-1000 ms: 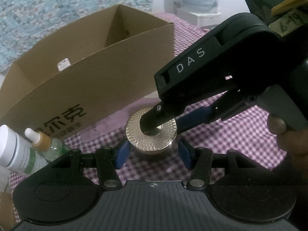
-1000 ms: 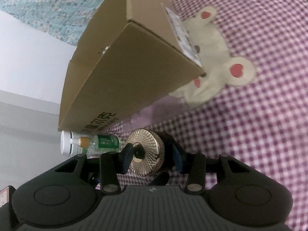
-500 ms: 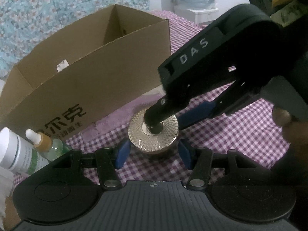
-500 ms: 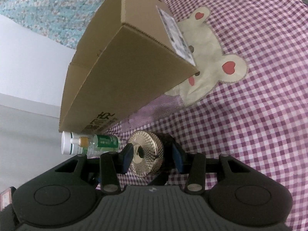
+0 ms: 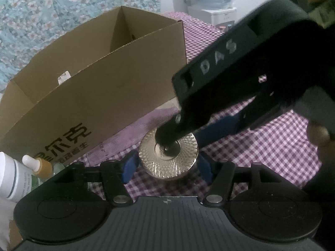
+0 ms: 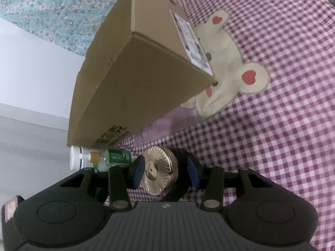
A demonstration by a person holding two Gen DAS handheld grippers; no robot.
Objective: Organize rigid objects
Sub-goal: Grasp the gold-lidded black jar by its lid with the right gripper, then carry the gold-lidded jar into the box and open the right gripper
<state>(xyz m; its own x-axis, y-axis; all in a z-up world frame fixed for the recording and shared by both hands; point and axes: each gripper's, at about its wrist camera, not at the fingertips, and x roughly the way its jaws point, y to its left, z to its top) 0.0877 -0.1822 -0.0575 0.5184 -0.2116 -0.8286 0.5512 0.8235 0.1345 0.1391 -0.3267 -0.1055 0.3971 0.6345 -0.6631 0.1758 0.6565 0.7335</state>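
Two grippers on one gold-lidded jar (image 5: 168, 159), standing on checked cloth (image 5: 272, 146) just before cardboard box (image 5: 100, 83). My right gripper (image 6: 166, 170) clamps jar top to bottom. My left gripper (image 5: 167, 166) opening, pads flank jar, clear of it. Bottles (image 6: 104, 159) at box corner.

Black left gripper (image 5: 167, 166) with blue pads, silver pivot screws, ribbed grey housing, right gripper (image 6: 166, 168) lettered "DAS"
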